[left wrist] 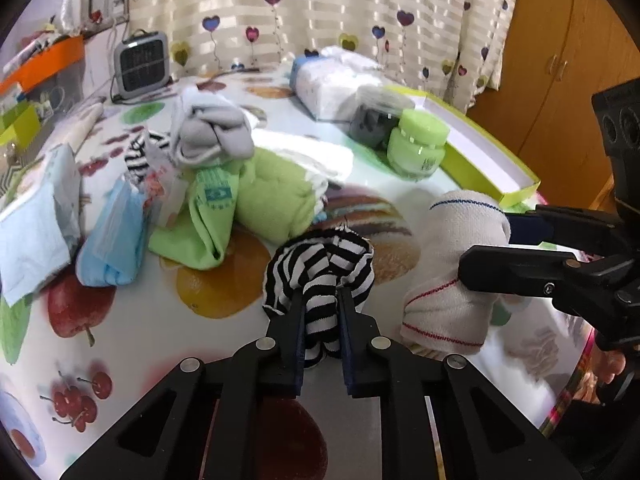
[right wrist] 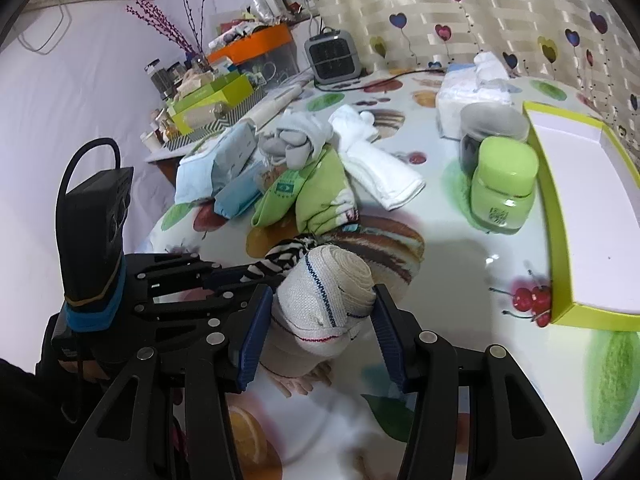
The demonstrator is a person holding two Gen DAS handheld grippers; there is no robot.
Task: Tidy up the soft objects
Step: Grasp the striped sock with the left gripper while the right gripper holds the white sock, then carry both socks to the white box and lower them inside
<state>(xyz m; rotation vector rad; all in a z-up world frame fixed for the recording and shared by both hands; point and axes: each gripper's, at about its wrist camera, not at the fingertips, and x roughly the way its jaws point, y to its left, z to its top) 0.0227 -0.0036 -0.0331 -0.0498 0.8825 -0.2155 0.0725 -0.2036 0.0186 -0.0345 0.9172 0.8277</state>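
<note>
L tool (left wrist: 320,300) clamps striped sock (left wrist: 320,264); R tool (right wrist: 324,312) half-open, grips white roll (right wrist: 328,284).

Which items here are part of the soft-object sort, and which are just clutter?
Job items:
striped sock, in left gripper
white rolled cloth, in right gripper
green socks
grey sock bundle
white towel

Lying about:
green jar
heater
tissue pack
lime tray
</note>
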